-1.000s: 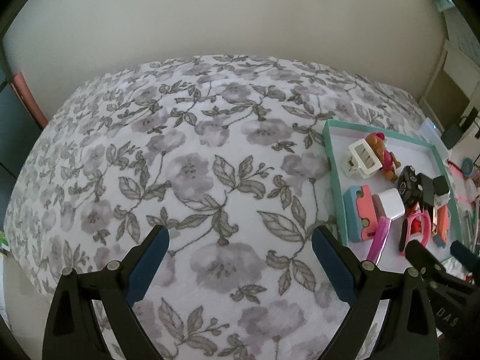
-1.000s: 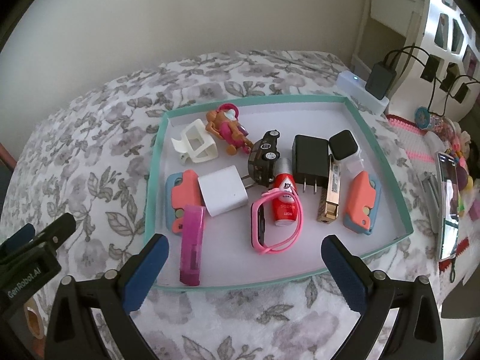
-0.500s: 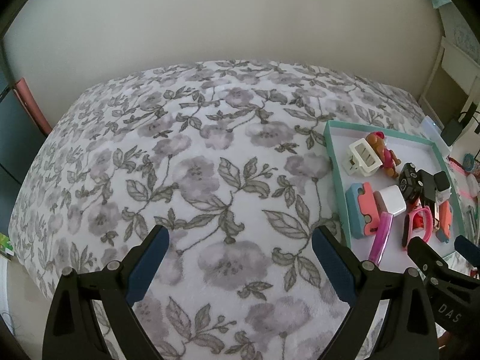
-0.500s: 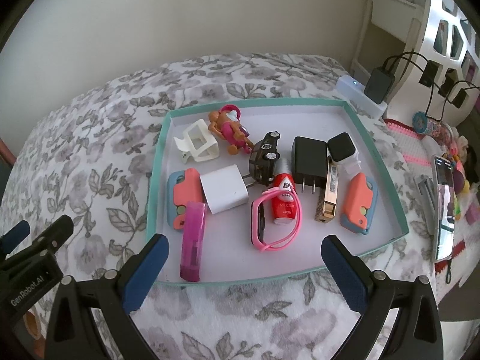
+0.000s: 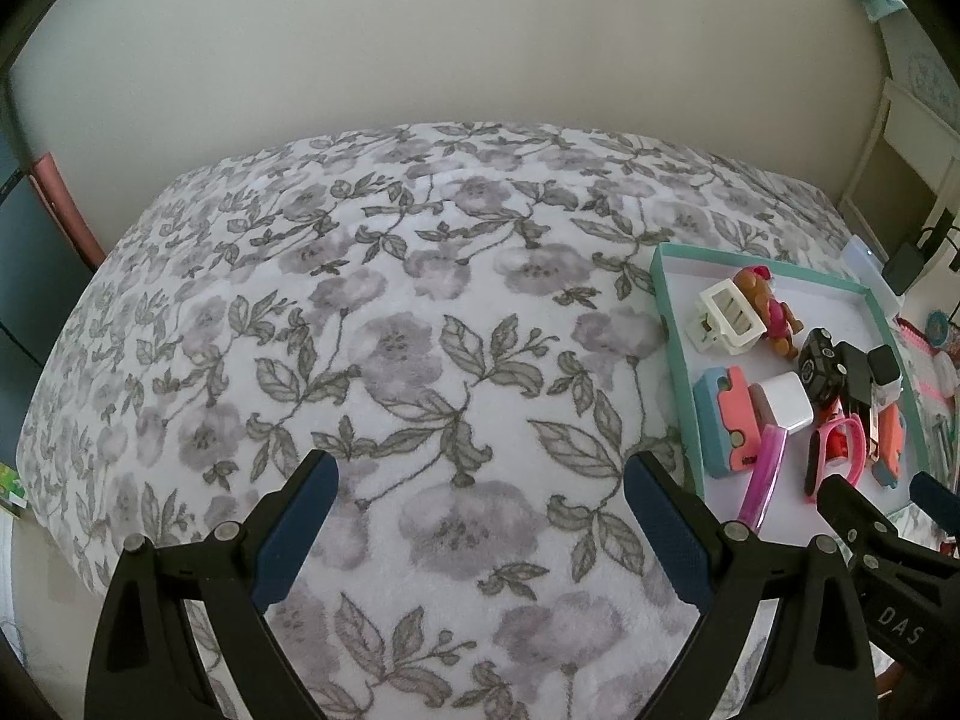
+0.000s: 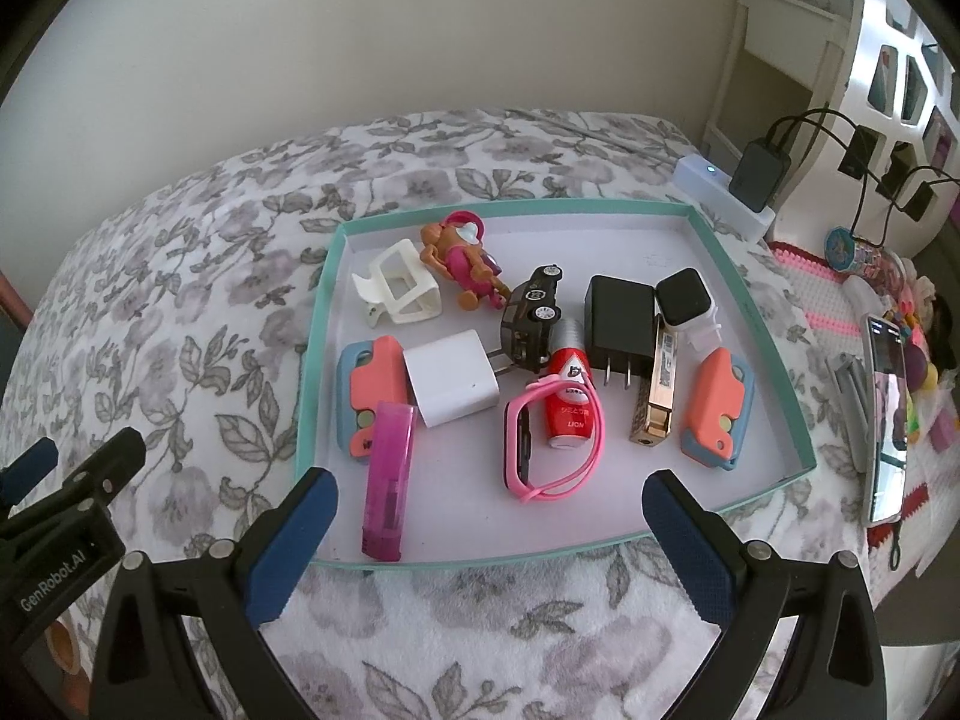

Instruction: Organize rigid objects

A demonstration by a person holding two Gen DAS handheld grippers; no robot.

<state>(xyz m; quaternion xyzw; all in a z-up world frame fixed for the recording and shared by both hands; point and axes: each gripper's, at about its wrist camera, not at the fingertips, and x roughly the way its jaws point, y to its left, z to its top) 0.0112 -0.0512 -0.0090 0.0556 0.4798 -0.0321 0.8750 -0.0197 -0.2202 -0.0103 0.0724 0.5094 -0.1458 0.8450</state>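
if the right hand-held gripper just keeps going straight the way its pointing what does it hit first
Probably the pink watch in the teal tray. The right hand-held gripper hangs open over the tray's near edge, and the watch lies nearest on its centre line, with the red tube through its band. Depth is unclear.

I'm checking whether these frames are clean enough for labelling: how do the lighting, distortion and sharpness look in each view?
Left wrist view: soft, even light, no hard shadows; fisheye bulges the floral blanket and squeezes the teal tray against the right edge. Right wrist view: brighter, tray centred and sharp, LION lettering on the red tube readable; mild glare on the phone; dark corners in both.
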